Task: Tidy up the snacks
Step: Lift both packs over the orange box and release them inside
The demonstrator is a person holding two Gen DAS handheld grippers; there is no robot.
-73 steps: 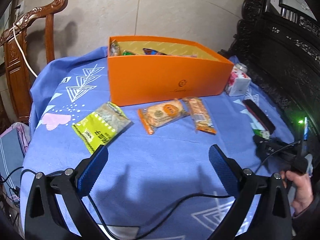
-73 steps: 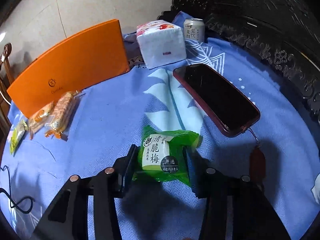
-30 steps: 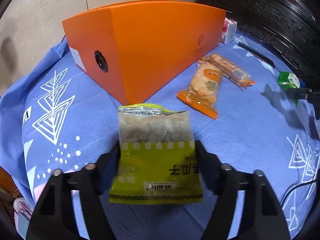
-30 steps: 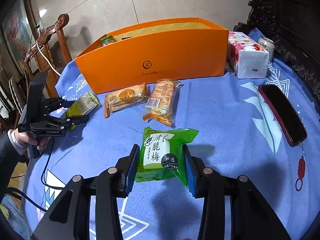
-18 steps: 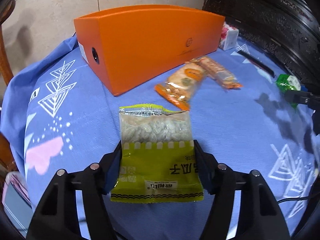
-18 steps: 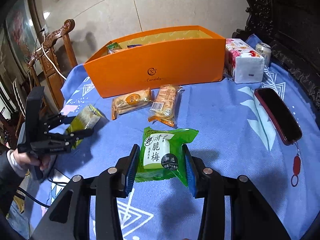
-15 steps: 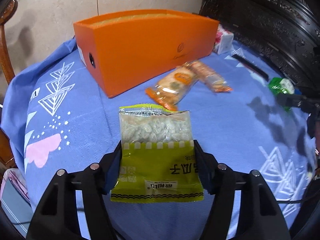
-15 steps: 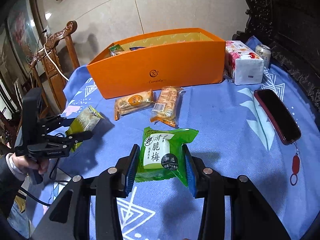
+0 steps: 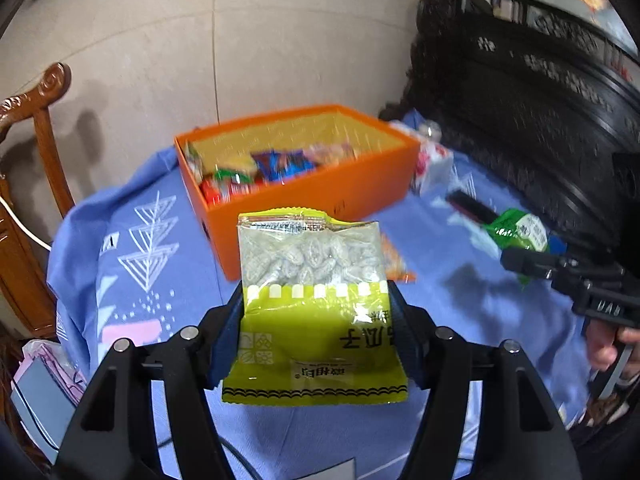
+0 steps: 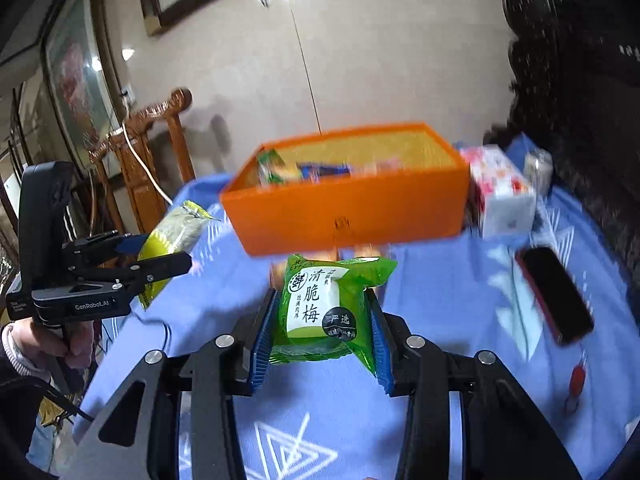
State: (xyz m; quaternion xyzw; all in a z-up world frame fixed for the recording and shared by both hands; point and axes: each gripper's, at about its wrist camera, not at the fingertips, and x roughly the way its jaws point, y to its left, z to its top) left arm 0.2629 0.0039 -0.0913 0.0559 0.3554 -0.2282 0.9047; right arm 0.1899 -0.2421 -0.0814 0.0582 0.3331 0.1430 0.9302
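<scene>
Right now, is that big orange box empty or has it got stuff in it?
Partly filled. The open-topped orange box holds several colourful snack packets heaped toward one end, while its yellow lining still shows bare at the other.

Our right gripper (image 10: 318, 320) clamps a green plum packet (image 10: 320, 308) above the blue cloth (image 10: 440, 300). Farther off sits the orange box (image 10: 348, 216); at left, our left gripper (image 10: 160, 256) holds a yellow-green seed bag (image 10: 172, 236).
</scene>
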